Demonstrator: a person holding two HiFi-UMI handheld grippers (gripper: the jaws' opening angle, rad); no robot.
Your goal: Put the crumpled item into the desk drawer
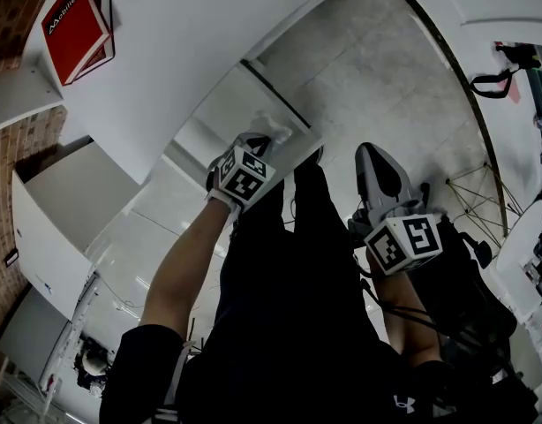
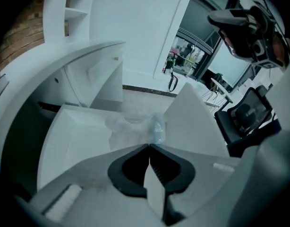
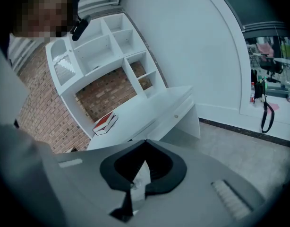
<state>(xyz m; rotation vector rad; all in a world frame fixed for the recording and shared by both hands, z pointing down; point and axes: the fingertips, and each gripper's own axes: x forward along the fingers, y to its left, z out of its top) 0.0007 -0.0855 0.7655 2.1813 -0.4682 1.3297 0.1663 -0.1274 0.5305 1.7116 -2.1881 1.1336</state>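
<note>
The crumpled plastic (image 2: 154, 128) is pinched right at the tips of the left gripper (image 2: 149, 145), jaws pressed together, and it's held just over the open desk drawer (image 2: 74, 141). The right gripper (image 3: 145, 141) is held well apart from the drawer, jaws closed on nothing. A red book (image 1: 74, 26) is parked on the desktop.

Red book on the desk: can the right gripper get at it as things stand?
Probably yes. The red book lies uncovered on the desk, with nothing between it and the right gripper; its shut jaws must open first.
</note>
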